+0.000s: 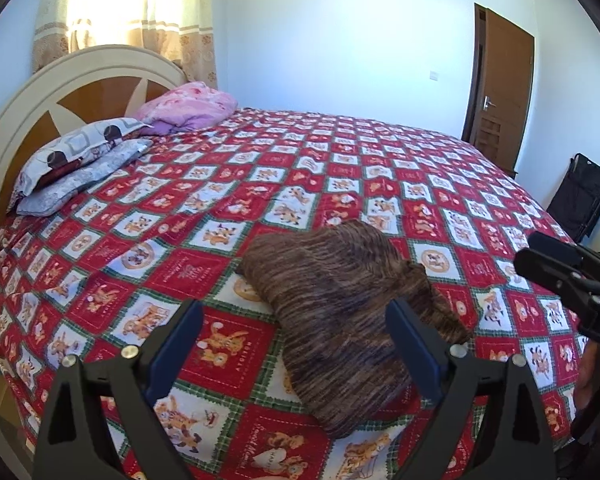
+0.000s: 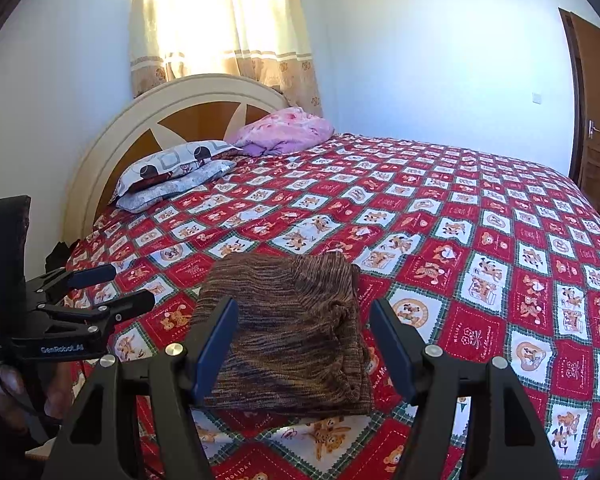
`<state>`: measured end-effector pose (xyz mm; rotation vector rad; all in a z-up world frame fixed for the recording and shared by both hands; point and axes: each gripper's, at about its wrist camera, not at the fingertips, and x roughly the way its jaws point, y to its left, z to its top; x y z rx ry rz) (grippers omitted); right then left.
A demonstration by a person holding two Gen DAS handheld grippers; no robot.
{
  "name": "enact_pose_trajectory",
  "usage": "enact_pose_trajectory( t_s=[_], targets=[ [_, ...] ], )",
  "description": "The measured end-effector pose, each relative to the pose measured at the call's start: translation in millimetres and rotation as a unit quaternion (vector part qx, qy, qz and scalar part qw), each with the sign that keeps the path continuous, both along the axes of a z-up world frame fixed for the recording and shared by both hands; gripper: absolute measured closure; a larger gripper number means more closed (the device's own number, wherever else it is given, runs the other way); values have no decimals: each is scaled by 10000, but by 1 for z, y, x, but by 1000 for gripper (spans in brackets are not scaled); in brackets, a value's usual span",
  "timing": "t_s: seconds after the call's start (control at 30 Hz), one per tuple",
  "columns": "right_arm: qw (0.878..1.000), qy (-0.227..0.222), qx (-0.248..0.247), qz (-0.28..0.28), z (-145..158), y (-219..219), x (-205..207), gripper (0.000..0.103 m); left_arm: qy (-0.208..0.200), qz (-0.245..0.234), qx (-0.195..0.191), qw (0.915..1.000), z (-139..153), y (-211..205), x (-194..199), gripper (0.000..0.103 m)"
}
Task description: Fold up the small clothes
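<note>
A brown striped garment (image 1: 340,300) (image 2: 292,320) lies folded in a compact pile on the red patchwork bedspread (image 1: 260,168) (image 2: 460,240), near the bed's front edge. My left gripper (image 1: 296,306) is open; the garment shows behind its right finger and nothing is pressed between the blue pads (image 1: 412,344). It also appears from the side at the left of the right wrist view as the left gripper (image 2: 134,285), held by a hand. My right gripper (image 2: 304,303) is open too, its fingers standing either side of the garment without touching it. It enters the left wrist view as the right gripper (image 1: 526,250).
Two grey pillows (image 1: 76,160) and a pink blanket (image 1: 188,108) lie by the cream and wood headboard (image 1: 40,92). A curtained window (image 2: 220,32) is behind it. A brown door (image 1: 500,92) and a black bag (image 1: 580,196) stand past the bed's far side.
</note>
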<state>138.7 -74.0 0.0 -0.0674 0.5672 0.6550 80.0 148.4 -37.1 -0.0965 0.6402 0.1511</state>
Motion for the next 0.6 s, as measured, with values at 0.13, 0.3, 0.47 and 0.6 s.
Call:
enact_pose_trajectory(
  t_s=[0.13, 0.3, 0.47, 0.6],
  targets=[
    [10000, -40, -18, 31, 1, 2, -2, 34, 47, 45, -36, 10000, 0, 4, 1, 8],
    [10000, -61, -25, 51, 2, 3, -4, 34, -64, 120, 71, 9999, 5, 6, -2, 4],
    [10000, -58, -38, 58, 1, 4, -5, 34, -422, 203, 329, 9984, 12, 5, -9, 0],
    [9999, -57, -57, 86, 1, 5, -7, 34, -489, 144, 346, 9981, 15, 4, -10, 0]
  ],
)
